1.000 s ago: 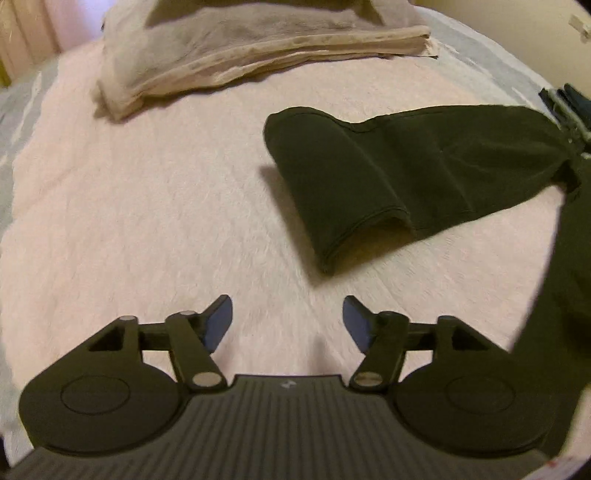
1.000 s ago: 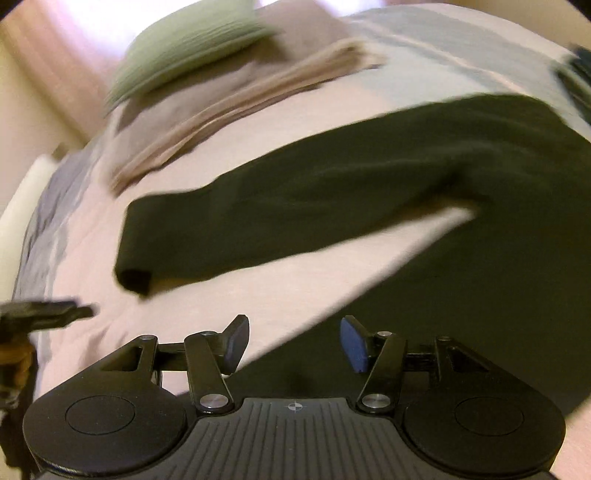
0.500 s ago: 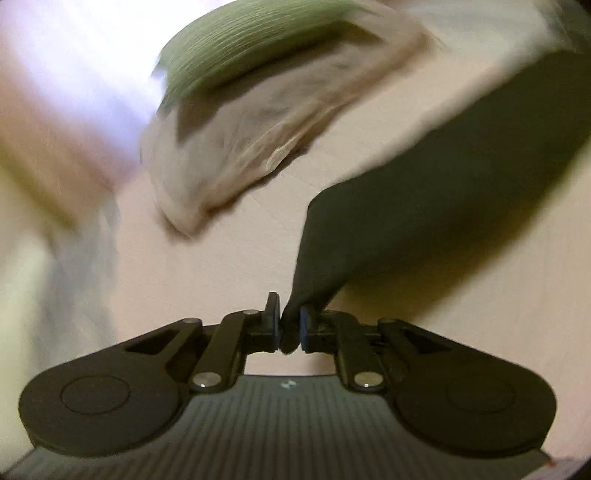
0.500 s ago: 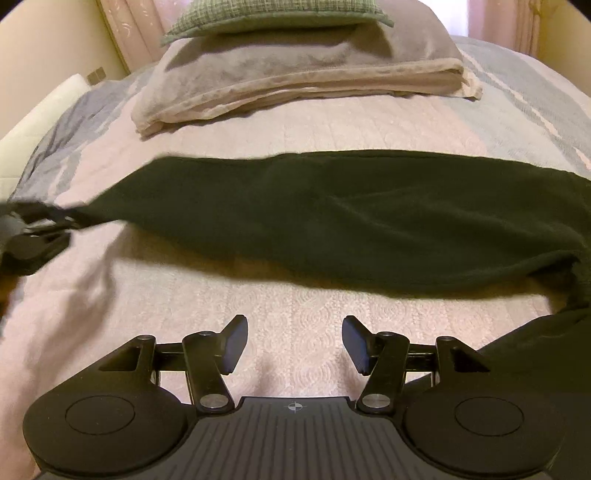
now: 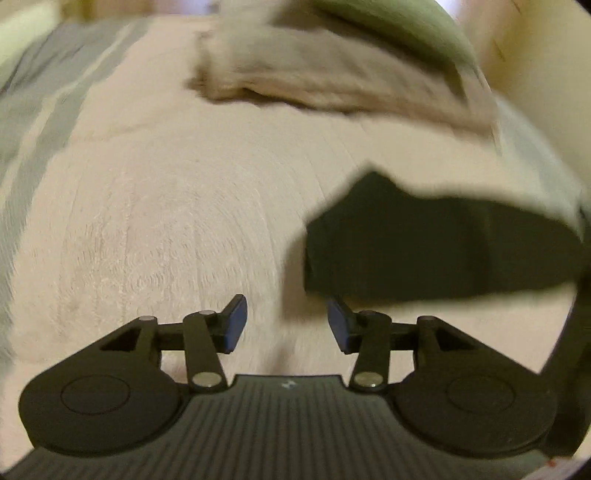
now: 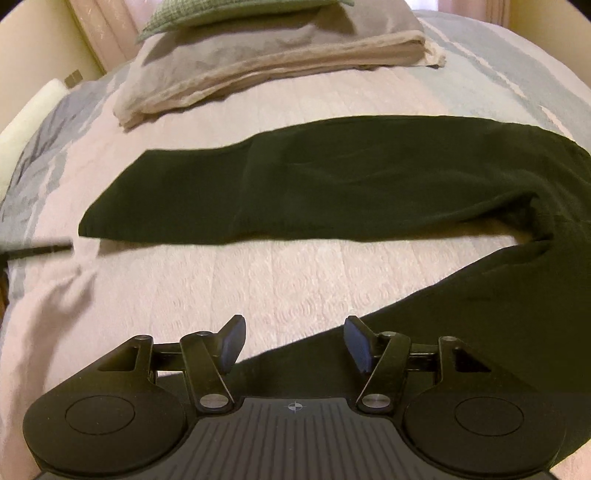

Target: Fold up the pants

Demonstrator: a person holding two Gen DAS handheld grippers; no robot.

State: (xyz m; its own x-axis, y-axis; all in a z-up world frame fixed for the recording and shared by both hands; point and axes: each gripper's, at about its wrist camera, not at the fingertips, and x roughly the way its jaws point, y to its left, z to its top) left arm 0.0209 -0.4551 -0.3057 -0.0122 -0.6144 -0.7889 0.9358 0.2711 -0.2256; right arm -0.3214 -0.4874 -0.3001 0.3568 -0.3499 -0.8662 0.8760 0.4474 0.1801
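matt dark cloth pants (image 6: 332, 184), quilted pale bed cover (image 6: 295, 280) with stitched texture, matt black plastic right hand-held gripper (image 6: 293, 343), shiny metal pivot pins

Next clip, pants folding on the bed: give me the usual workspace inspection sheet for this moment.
Surface: pink quilted bedspread, grey-blue patterned at the edges.
Job's things: dark pants, one leg laid out flat across the bed, the other running under the right gripper.
Clutter: folded beige blanket with a green pillow on top, at the head of the bed.
Grippers: left gripper open, empty, beside the leg's cuff; right gripper open, empty.
Cables: nothing seen.
Surroundings: curtain and cream wall behind the bed.
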